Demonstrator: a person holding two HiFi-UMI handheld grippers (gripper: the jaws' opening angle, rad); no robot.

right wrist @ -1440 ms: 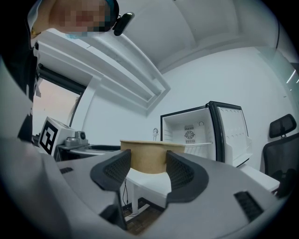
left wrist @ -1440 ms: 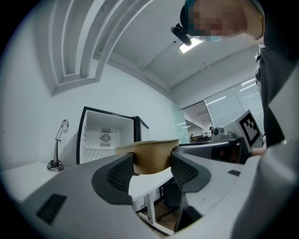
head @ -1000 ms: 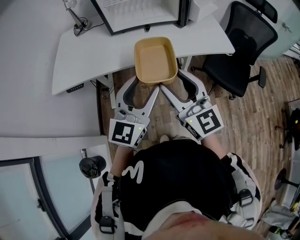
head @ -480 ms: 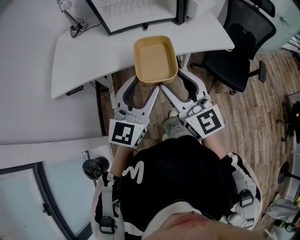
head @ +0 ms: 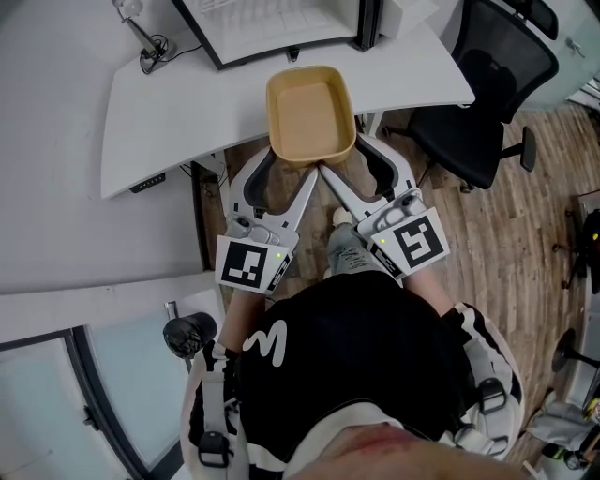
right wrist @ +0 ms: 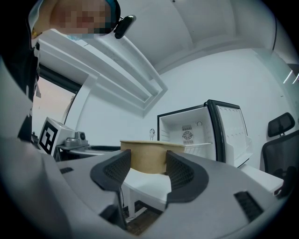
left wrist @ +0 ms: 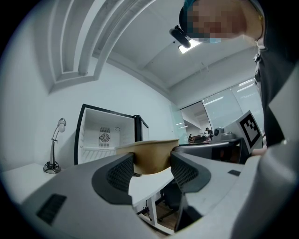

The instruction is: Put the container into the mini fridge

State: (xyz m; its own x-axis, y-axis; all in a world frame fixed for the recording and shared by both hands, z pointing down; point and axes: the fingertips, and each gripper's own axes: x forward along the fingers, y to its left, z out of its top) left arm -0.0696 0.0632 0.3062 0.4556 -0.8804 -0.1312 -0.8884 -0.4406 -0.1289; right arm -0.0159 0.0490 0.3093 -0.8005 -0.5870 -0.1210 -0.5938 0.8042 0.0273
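The tan container (head: 309, 114) is held out in front of the person, half over the front edge of the white worktop (head: 169, 103) and half over the wood floor (head: 506, 244). Whether its bottom touches the worktop cannot be told. It is a rounded rectangular tub with a raised rim, and its inside shows only its own smooth tan bottom.

Both tools grip its near end. The left tool (head: 291, 165) is clamped on the near left part of the wall, with the tan side pressed between its ribbed dark pads (left wrist: 122, 172). The right tool (head: 343, 156) is clamped on the near right part in the same way.

Straight beyond the container stands the mini fridge (head: 281, 23), with a strip of bare worktop between them. Its door (right wrist: 231, 130) is swung wide to the right. Its white inside shows a shelf and a round fan grille on the back wall.

A desk lamp (head: 141, 37) stands at the far left of the worktop, well apart from the container. A black office chair (head: 487, 94) sits just beside the worktop's right end.
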